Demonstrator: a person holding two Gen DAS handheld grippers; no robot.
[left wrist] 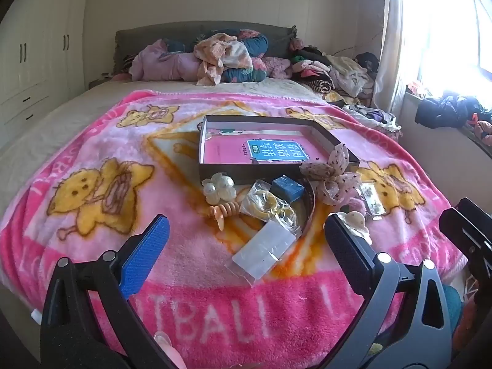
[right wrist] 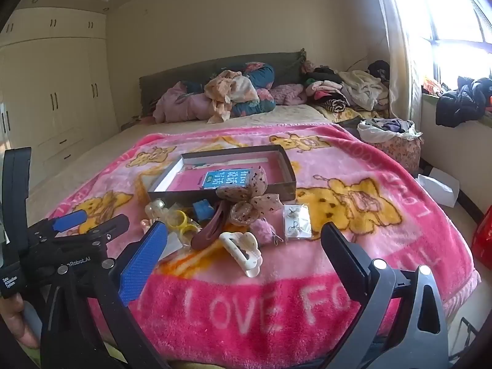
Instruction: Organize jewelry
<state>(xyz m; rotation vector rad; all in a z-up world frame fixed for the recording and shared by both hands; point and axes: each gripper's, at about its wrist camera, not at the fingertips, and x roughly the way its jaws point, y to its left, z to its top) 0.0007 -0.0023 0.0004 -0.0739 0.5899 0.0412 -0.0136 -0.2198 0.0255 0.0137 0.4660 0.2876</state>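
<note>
A shallow dark box [left wrist: 323, 133] with a pink book inside lies on the pink blanket; it also shows in the right wrist view [right wrist: 289, 166]. In front of it is a pile: pearl clip [left wrist: 219, 188], blue block [left wrist: 287, 187], bag of yellow rings [left wrist: 270, 206], clear plastic case [left wrist: 264, 249], spotted bow [left wrist: 333, 176], earring card [right wrist: 296, 222], cream claw clip [right wrist: 241, 250], fuzzy pink charm [right wrist: 263, 230], brown headband [right wrist: 212, 229]. My left gripper [left wrist: 246, 236] is open, hovering before the pile. My right gripper [right wrist: 244, 246] is open, just short of the claw clip.
The pink blanket [left wrist: 92, 153] covers a bed with heaped clothes and pillows [left wrist: 221, 58] at the headboard. Wardrobes [left wrist: 33, 49] stand left. A window sill with clothes [right wrist: 461, 104] and a laundry basket [right wrist: 393, 141] are right.
</note>
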